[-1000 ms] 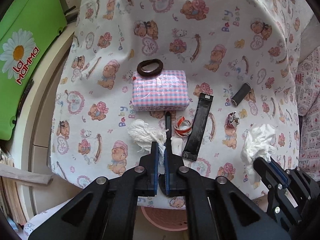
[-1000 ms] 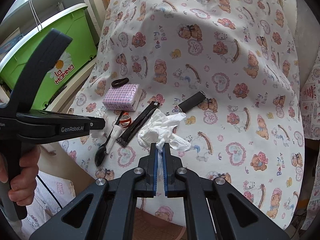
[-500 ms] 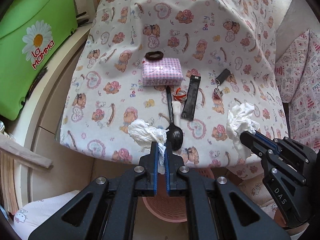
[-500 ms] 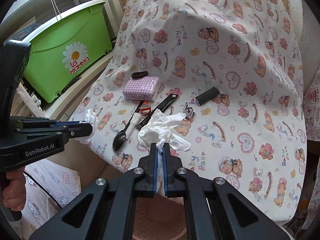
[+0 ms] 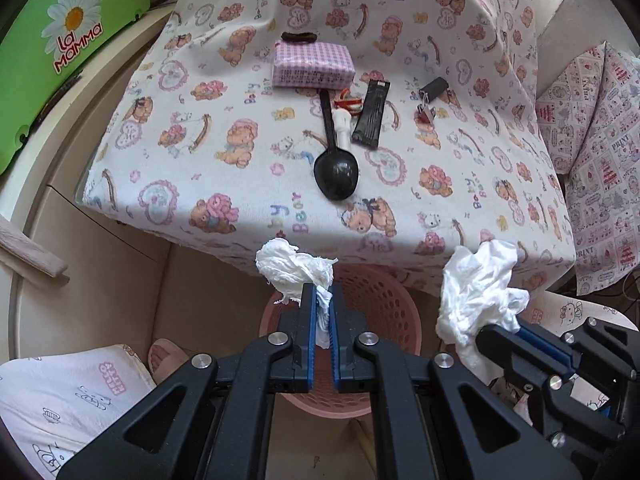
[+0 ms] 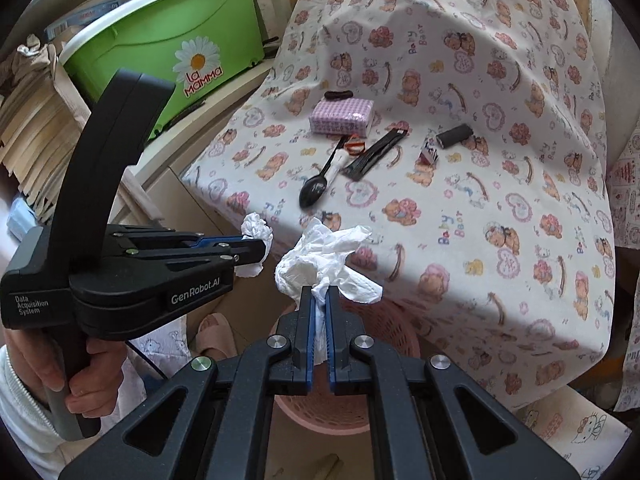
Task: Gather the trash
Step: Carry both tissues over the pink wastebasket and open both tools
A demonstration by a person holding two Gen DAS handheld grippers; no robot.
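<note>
Carrying two tissue wads off the table edge toward the pink basket (image 5: 384, 300) is the step in hand.

At the bottom centre of the left wrist view, the left gripper (image 5: 323, 300) is clamped on a small tissue wad (image 5: 294, 272) directly above the basket; at the lower right, the right gripper (image 5: 500, 332) is pinched shut on a larger crumpled tissue (image 5: 476, 292) near the basket's rim. Next, both jaws need to be opened over the basket opening. Little of the basket's inside is shown. Farther up, a black spoon (image 5: 336, 176), a black sachet (image 5: 372, 114) and a pink checked pack (image 5: 312, 66) are left on the bear-print tablecloth (image 5: 180, 140); a closed green bin (image 5: 60, 40) is seen at upper left.
</note>
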